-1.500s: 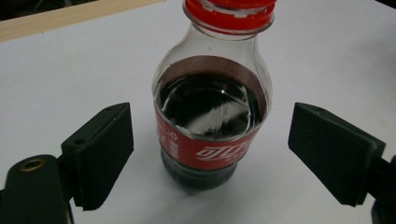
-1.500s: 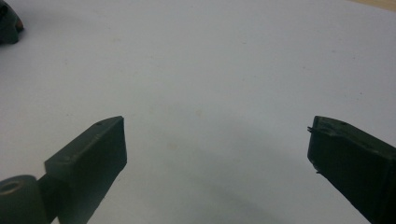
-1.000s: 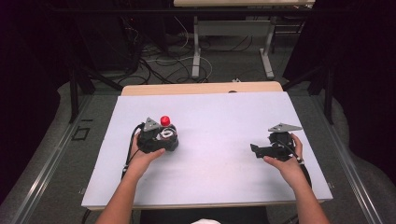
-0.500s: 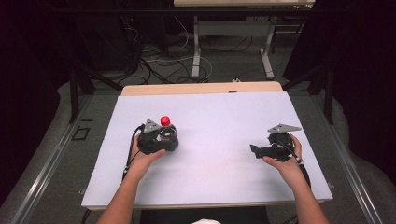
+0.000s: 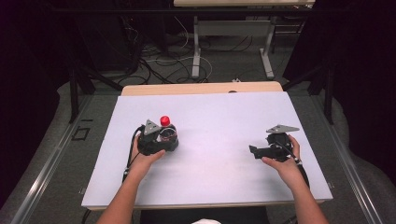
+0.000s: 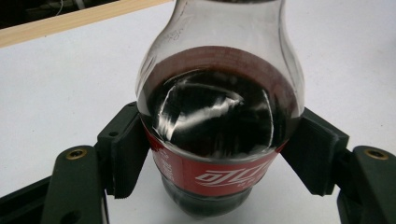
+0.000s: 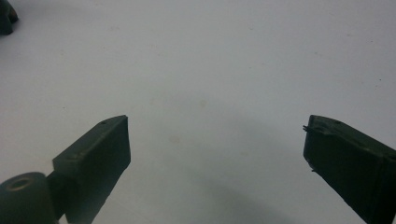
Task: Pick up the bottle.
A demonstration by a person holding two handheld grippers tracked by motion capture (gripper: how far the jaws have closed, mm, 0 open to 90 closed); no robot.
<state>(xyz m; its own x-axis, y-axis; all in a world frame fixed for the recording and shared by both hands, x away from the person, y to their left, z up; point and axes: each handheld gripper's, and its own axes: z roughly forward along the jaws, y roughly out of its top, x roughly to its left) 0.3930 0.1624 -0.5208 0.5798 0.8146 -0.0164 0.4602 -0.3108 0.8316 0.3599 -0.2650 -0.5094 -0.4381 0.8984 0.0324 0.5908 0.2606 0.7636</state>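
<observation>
Left gripper (image 6: 219, 154), jaws just closing, clamps the cola bottle (image 6: 219, 121) at its label; smooth round plastic could slip or tip on lifting. Right gripper (image 7: 217, 154) sits open, empty.

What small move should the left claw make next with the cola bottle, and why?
Probably a short, straight lift. The left claw has just been closing, and its pads now press both sides of the cola bottle at the label. The bottle stands upright on the white table, while the right claw is open, apart.
</observation>
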